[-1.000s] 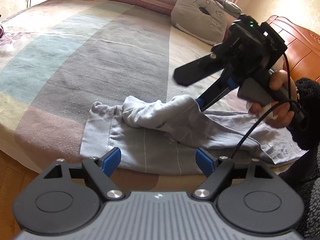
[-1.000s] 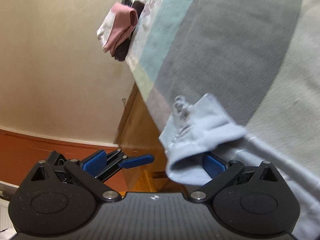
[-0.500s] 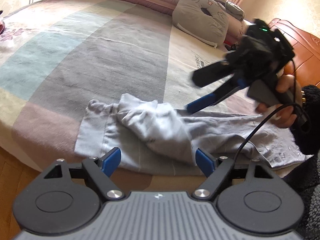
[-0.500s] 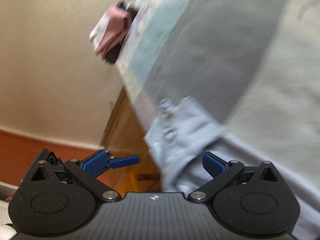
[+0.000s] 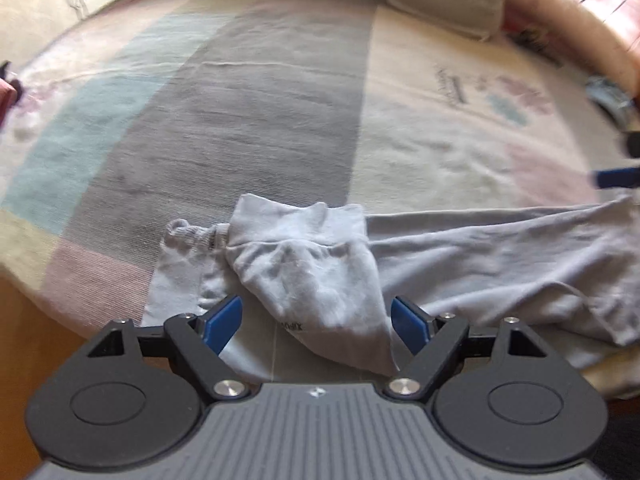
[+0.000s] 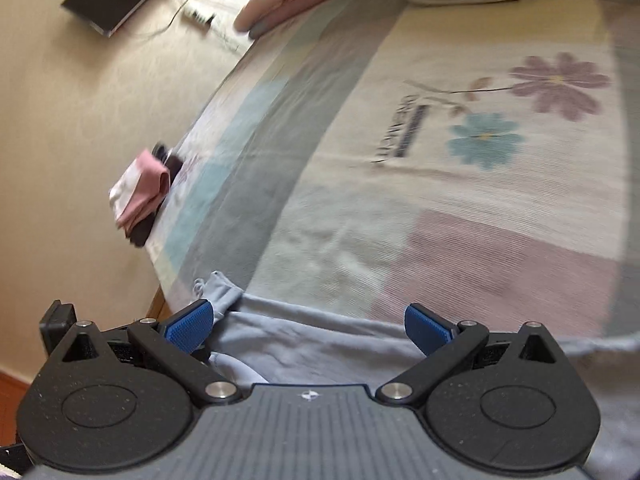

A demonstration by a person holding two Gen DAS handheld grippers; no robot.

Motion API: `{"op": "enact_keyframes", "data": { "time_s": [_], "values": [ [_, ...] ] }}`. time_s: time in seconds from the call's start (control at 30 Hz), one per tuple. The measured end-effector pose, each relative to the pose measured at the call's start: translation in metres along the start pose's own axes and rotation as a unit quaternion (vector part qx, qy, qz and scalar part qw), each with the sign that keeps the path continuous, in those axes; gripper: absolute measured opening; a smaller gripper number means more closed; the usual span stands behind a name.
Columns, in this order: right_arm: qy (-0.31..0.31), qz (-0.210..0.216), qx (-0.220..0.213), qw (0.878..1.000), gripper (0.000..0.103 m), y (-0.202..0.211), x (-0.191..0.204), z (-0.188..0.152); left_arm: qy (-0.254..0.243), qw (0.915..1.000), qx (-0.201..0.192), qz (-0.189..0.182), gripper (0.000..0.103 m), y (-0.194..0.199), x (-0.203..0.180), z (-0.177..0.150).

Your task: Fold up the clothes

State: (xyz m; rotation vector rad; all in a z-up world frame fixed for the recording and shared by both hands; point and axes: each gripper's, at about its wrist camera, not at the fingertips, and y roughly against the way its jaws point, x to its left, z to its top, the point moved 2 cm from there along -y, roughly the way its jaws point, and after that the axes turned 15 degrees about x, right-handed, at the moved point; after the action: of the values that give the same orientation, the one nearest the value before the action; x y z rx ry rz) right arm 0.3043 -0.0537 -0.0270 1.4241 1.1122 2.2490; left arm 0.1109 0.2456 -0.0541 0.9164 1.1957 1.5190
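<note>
Both tongs – left tongs [image 5: 316,320] and right tongs [image 6: 308,328] – are spread, empty above the grey garment [image 5: 480,256]; next, grasp an edge.

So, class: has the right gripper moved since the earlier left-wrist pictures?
Yes. The right gripper has gone rightward off the pale grey garment, to the view's edge.

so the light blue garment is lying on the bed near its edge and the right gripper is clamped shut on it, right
Not quite. The light blue garment does lie on the bed near its edge, but the right gripper is open, its blue pads wide apart over the cloth and gripping nothing. The right wrist view shows this.
</note>
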Motion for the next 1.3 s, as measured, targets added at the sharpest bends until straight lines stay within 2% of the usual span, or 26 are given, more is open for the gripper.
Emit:
{"op": "enact_keyframes", "data": {
  "time_s": [0.13,0.27,0.43,0.57,0.63,0.87,0.97,1.0,1.03,1.27,1.3],
  "values": [
    [-0.012,-0.003,-0.017,1.000,0.103,0.015,-0.017,-0.021,0.020,0.9980,0.005,0.060,0.082,-0.011,-0.011,0.011],
    [-0.019,-0.007,-0.029,0.999,0.103,0.029,-0.029,-0.039,0.008,0.9921,0.003,0.125,0.081,-0.016,-0.024,0.017],
    [-0.032,-0.005,-0.045,0.998,0.103,0.044,-0.046,-0.057,0.003,0.9767,-0.002,0.214,0.081,-0.010,-0.030,0.016],
    [-0.044,0.001,-0.054,0.998,0.103,0.048,-0.056,-0.067,-0.020,0.9629,0.000,0.269,0.079,-0.011,-0.039,0.017],
    [-0.048,0.009,-0.055,0.997,0.103,0.048,-0.060,-0.070,-0.049,0.9517,0.003,0.303,0.070,-0.018,-0.054,0.020],
    [-0.047,0.025,-0.069,0.996,0.103,0.057,-0.064,-0.079,-0.120,0.8940,0.012,0.431,0.054,-0.056,-0.094,0.018],
    [-0.047,0.027,-0.071,0.996,0.103,0.063,-0.068,-0.085,-0.134,0.8768,0.019,0.461,0.038,-0.067,-0.108,0.019],
    [-0.048,0.027,-0.071,0.996,0.103,0.064,-0.070,-0.087,-0.136,0.8736,0.021,0.467,0.032,-0.069,-0.110,0.020],
    [-0.049,0.027,-0.071,0.996,0.103,0.065,-0.072,-0.089,-0.136,0.8708,0.023,0.472,0.031,-0.071,-0.112,0.021],
    [-0.047,0.025,-0.070,0.996,0.103,0.071,-0.076,-0.098,-0.141,0.8674,0.015,0.477,0.033,-0.068,-0.117,0.028],
    [-0.046,0.024,-0.069,0.996,0.103,0.071,-0.075,-0.099,-0.149,0.8674,0.019,0.475,0.023,-0.071,-0.118,0.029]
  ]
}}
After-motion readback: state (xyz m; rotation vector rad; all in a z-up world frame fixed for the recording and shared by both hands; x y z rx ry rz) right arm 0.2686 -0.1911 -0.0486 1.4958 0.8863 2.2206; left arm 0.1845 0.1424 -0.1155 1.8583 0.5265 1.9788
